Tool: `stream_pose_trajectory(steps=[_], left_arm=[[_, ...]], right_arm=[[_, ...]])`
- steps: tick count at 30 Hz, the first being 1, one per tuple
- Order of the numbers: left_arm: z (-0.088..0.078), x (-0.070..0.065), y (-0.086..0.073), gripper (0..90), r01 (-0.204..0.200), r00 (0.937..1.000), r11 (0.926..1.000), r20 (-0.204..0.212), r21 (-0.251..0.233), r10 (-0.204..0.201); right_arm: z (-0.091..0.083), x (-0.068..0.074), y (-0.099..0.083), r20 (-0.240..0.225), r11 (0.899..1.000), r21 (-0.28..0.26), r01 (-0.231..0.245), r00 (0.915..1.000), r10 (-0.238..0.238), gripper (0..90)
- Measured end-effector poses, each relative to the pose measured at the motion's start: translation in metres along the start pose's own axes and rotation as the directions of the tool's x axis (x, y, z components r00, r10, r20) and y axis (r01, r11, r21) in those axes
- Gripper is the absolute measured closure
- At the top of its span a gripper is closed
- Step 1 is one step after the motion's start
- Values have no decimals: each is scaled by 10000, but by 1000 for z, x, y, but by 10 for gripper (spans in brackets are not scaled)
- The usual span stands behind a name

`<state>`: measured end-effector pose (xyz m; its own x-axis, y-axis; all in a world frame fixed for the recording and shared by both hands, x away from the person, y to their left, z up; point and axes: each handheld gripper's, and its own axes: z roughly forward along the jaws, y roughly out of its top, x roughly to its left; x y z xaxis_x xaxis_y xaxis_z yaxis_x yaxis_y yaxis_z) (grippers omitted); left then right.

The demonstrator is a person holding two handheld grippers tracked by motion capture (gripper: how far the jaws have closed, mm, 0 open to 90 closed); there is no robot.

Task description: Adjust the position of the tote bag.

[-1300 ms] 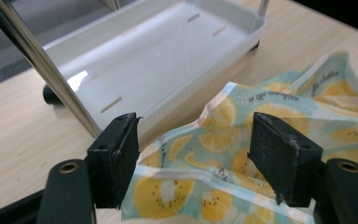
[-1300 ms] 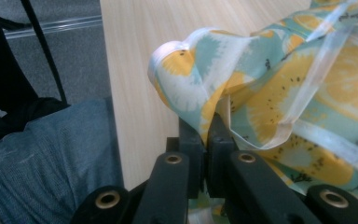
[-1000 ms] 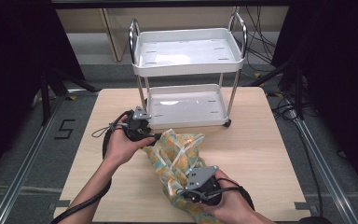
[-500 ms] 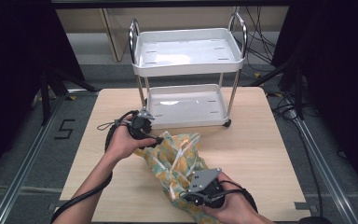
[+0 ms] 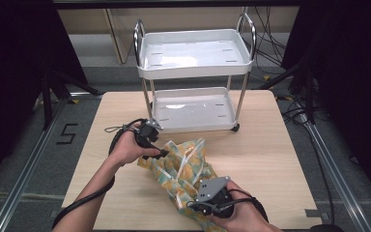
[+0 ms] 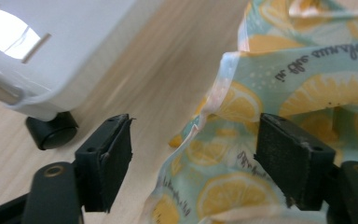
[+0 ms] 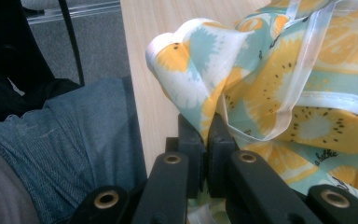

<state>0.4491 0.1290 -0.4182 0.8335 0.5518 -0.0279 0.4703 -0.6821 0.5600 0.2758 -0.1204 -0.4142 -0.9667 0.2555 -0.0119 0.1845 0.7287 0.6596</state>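
On the wooden counter (image 5: 265,145), seen from the high view, a crumpled lemon-print bag (image 5: 183,169) lies near the front edge, just in front of a white two-shelf cart (image 5: 193,63) standing at the back of the counter. The left hand-held gripper (image 5: 160,152) points at the bag's left edge, and the right hand-held gripper (image 5: 192,205) sits at the bag's near end with its grey plate on top; from up here the jaws of either one are too small to read. The left gripper view settles it for that side: the left hand-held gripper (image 6: 196,163) has its jaws spread wide, with a pale-hemmed edge of the bag (image 6: 289,93) lying between them, though whether cloth touches either pad is unclear. That view also shows one black wheel (image 6: 51,130) of the cart under its white bottom shelf, off to the left of the jaws. The right gripper view shows the right hand-held gripper (image 7: 207,130) with its jaws pressed together on a fold of the bag (image 7: 279,84), the cloth rising out of the pinch. It also shows the counter's front edge and, below it, the person's blue denim trouser leg (image 7: 74,140).
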Motion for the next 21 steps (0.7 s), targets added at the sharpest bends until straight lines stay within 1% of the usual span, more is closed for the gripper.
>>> stream_pose_trajectory(steps=[1,2,3,5,6,8,9,10,11,12,13,14,15,16,17,18,19,20,21], left_arm=[[1,0,0,286,-74,10000,9999,56,87,74],[3,-1,-1,300,-196,9997,9997,153,178,193],[6,-2,-2,310,-271,9993,9995,266,166,267],[9,-4,-3,327,-347,9973,9987,658,374,322],[10,-4,-3,328,-472,9961,9973,773,565,428],[10,-6,-5,326,-473,9956,9968,842,639,418],[10,-6,-5,322,-577,9946,9964,902,621,519],[9,-6,-5,316,-717,9932,9958,963,573,660],[9,-7,-6,312,-663,9934,9965,970,517,611],[8,-8,-6,310,-689,9930,9958,1002,598,627],[9,-8,-7,305,-841,9915,9946,1044,613,774],[9,-9,-7,300,-899,9908,9939,1066,633,828],[8,-8,-8,300,-1014,9903,9915,1037,811,928],[9,-7,-7,302,-1167,9900,9902,883,769,1099],[10,-8,-8,311,-898,9948,9947,529,494,872],[12,-8,-8,325,-608,9976,9979,361,240,599],[12,-4,-7,334,-704,9974,9968,189,366,697],[13,-3,-7,338,-625,9979,9978,150,227,622],[13,-2,-6,344,-647,9978,9978,142,150,644]], right_arm=[[0,0,0,-11,10000,4,30,10000,-30,881],[-1,1,0,-8,9999,42,-105,9999,105,881],[-1,-1,0,57,9997,-23,225,9997,-225,882],[-1,-1,0,78,9997,-32,226,9997,-226,881],[-1,-1,0,61,9997,-33,222,9997,-222,881],[-2,1,-1,-29,9999,19,-158,9999,158,882],[-3,1,-1,12,9999,28,-154,9999,154,882],[-3,-1,0,104,9999,-46,130,9999,-129,882],[-3,-1,-1,108,9998,-55,165,9998,-164,882],[-3,-1,-1,103,9999,-40,164,9998,-163,882],[-3,-1,-1,88,9999,-37,154,9998,-154,882],[-3,-1,-1,12,10000,11,15,10000,-15,882],[-3,0,-1,18,9999,47,-126,9999,126,882],[-3,0,-1,12,9999,50,-122,9999,122,882],[-2,0,-1,17,9999,43,-124,9999,123,882],[-2,1,-1,0,9999,37,-135,9999,135,882],[-2,0,0,18,10000,45,-56,10000,56,882],[-1,-1,0,-29,9999,10,149,9999,-149,882],[-2,0,0,-18,10000,34,21,10000,-21,882]])
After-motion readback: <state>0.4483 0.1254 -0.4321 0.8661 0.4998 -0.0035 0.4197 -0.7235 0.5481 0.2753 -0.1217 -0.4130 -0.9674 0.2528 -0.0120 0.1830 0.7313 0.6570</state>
